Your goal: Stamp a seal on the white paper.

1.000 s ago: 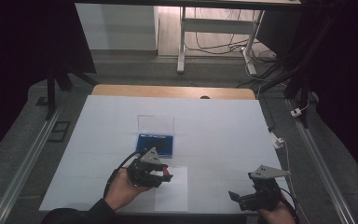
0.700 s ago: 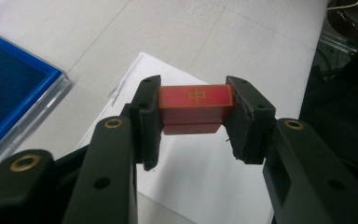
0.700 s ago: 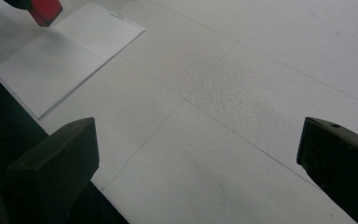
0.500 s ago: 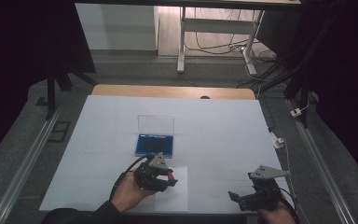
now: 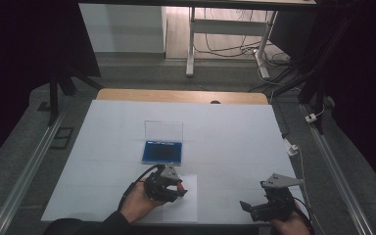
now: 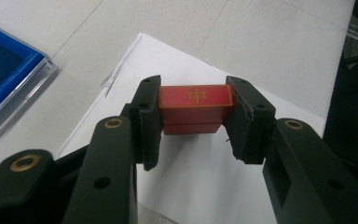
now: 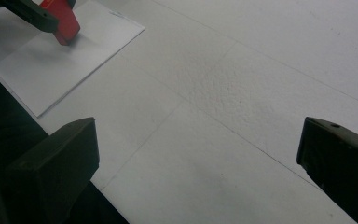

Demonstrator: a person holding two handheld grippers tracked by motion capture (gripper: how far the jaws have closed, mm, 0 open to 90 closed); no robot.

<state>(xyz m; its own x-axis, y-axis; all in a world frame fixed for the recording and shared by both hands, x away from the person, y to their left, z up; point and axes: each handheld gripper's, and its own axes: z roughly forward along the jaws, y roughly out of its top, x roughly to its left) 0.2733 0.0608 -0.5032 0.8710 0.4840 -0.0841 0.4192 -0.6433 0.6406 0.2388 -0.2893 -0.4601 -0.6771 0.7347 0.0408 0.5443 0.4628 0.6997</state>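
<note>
While we look down from the high view, we see the left gripper [image 5: 175,187] held over a white sheet of paper [image 5: 182,205] near the front edge of the white table [image 5: 225,132], with a bit of red between its jaws. Beyond the sheet lies a blue case [image 5: 162,152] with its clear lid [image 5: 164,130] standing open. The right gripper [image 5: 248,208] sits at the front right of the table, well apart from the sheet.

Along the left gripper view, we find the jaws closed on a red block [image 6: 195,108] that bears a gold cross-like mark; the paper [image 6: 205,172] lies under it, and the blue case [image 6: 4,79] sits at the left edge.

Through the right gripper view, we see its own jaws spread wide with bare table [image 7: 242,93] between them. At top left, the red block [image 7: 64,25] hangs over the paper [image 7: 60,60], whether touching we cannot tell.
</note>
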